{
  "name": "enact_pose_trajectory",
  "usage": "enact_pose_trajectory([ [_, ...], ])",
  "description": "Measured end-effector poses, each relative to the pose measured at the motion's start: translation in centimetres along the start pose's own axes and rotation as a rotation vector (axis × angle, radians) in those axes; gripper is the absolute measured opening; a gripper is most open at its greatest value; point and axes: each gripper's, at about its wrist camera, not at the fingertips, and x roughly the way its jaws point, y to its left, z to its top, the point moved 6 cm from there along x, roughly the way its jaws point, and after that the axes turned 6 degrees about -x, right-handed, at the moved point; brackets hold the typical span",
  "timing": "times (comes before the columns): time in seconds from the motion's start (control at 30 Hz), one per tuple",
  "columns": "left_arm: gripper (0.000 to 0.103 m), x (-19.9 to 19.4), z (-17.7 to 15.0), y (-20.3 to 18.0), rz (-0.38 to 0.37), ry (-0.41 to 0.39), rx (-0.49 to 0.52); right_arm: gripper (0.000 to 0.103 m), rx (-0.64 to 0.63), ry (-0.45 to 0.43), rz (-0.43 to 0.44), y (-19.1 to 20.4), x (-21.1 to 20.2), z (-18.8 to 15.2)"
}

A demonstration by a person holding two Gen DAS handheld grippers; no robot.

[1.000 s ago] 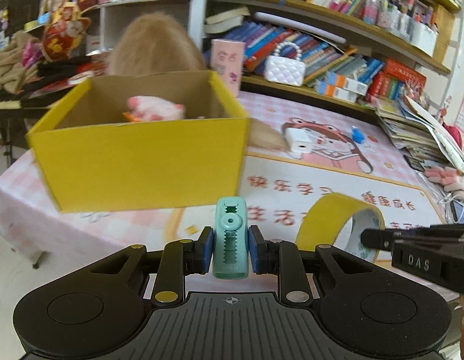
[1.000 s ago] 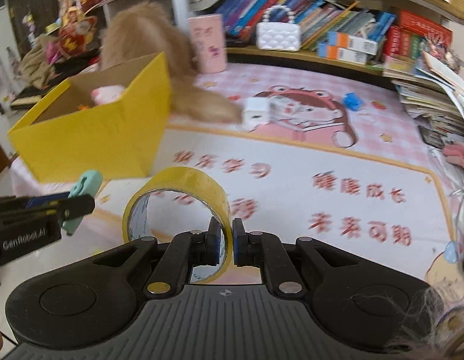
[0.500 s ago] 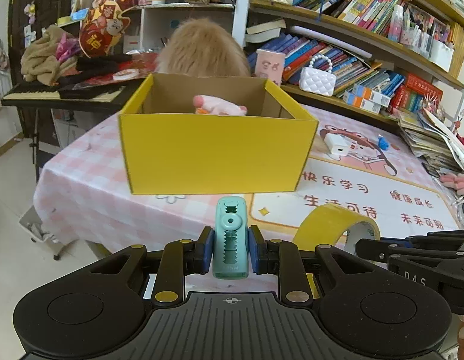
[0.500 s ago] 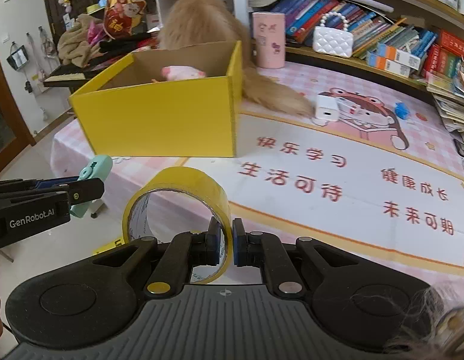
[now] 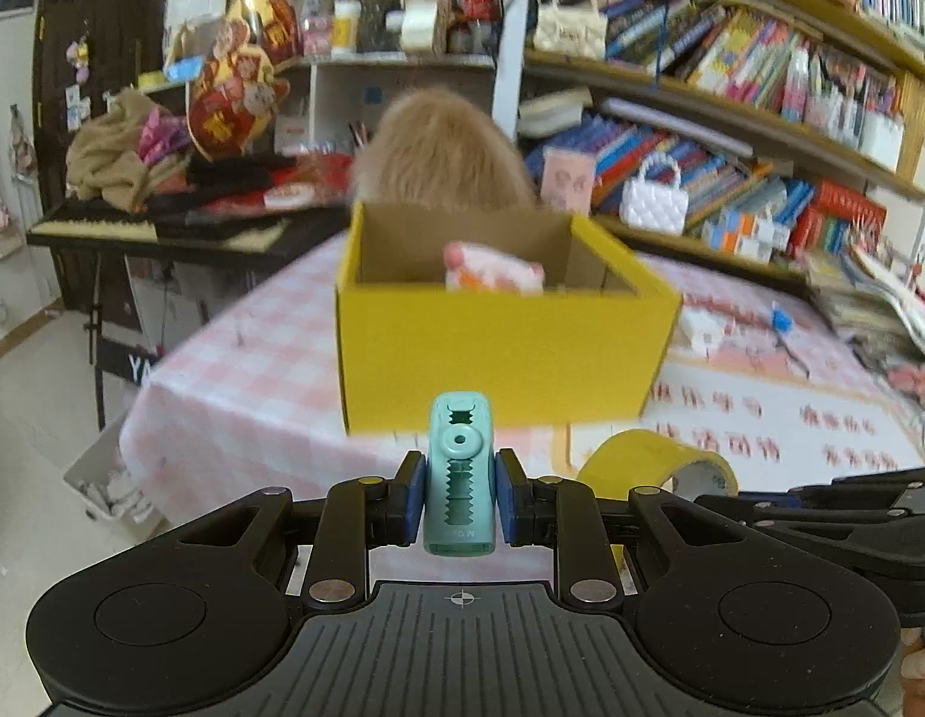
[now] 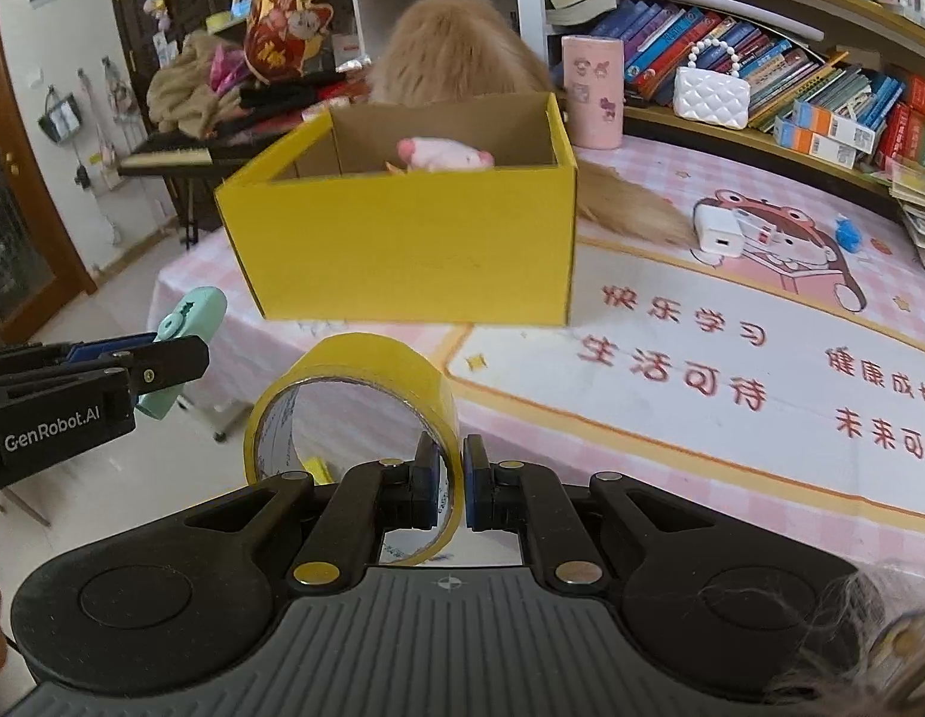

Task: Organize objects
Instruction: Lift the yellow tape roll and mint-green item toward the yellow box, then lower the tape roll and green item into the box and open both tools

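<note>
A: Yellow box (image 5: pixel 498 352) first. Where does it sit in the left wrist view?

B: On the pink checked tablecloth (image 5: pixel 223 382), near the table's corner, open at the top, with a pink soft toy (image 5: pixel 492 275) inside. A tan furry shape (image 5: pixel 444 155) rises just behind it.

A: And the left gripper (image 5: pixel 459 499)?

B: Clenched on a teal clip-like object (image 5: pixel 459 472), held upright between the blue pads (image 5: pixel 416 496), in the air on the near side of the box. To the right is the yellow tape roll (image 5: pixel 654 460), with the other tool's black arms below it.

A: Now the right wrist view.

B: The right gripper (image 6: pixel 450 490) pinches the tape roll (image 6: pixel 355 394) by its wall, one finger inside the ring and one outside. The roll stands on edge, off the table, in front of the box (image 6: pixel 403 251).

A: Is the left gripper (image 6: pixel 152 358) visible there?

B: Yes, at the left edge, with the teal object (image 6: pixel 190 313) poking out past its tip. Further back, a white charger (image 6: pixel 719 230) lies on the printed mat (image 6: pixel 731 322), touching the furry tail (image 6: pixel 630 209). A pink cup (image 6: pixel 593 92) stands behind the box's right corner.
</note>
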Motion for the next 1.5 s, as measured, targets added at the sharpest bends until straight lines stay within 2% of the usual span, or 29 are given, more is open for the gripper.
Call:
enact_pose_trajectory([
  [0.3, 0.023, 1.0, 7.5, -0.2, -0.010, -0.183, -0.014, 0.007, -0.034, -0.211, -0.038, -0.9, -1.0, 9.6],
  [0.4, 0.023, 2.3, 9.4, -0.5, 0.002, -0.213, -0.020, 0.007, -0.056, -0.270, -0.063, -1.9, -0.3, 12.7],
  [0.57, 0.023, 5.5, 11.2, -0.9, 0.023, -0.216, -0.021, 0.008, -0.076, -0.301, -0.085, -3.5, 2.3, 16.3],
  [0.7, 0.023, 8.4, 11.5, -1.3, 0.039, -0.185, -0.028, 0.008, -0.134, -0.264, -0.092, -4.0, 5.7, 17.3],
  [0.9, 0.023, 12.8, 10.5, -2.2, 0.074, -0.106, -0.006, 0.008, -0.222, -0.164, -0.077, -4.1, 10.9, 16.9],
  [1.33, 0.023, 16.6, 8.2, -2.5, 0.123, 0.014, 0.030, 0.008, -0.305, -0.031, -0.035, -4.2, 15.5, 15.3],
  [1.43, 0.029, 16.8, 7.9, -2.5, 0.127, 0.037, 0.041, 0.008, -0.312, -0.020, -0.047, -4.4, 15.7, 15.3],
  [1.47, 0.034, 16.7, 7.9, -2.6, 0.120, 0.038, 0.044, 0.011, -0.308, -0.020, -0.051, -4.4, 15.6, 15.3],
  [1.5, 0.044, 16.4, 7.9, -2.6, 0.112, 0.033, 0.047, 0.016, -0.301, -0.028, -0.054, -4.4, 15.4, 15.4],
])
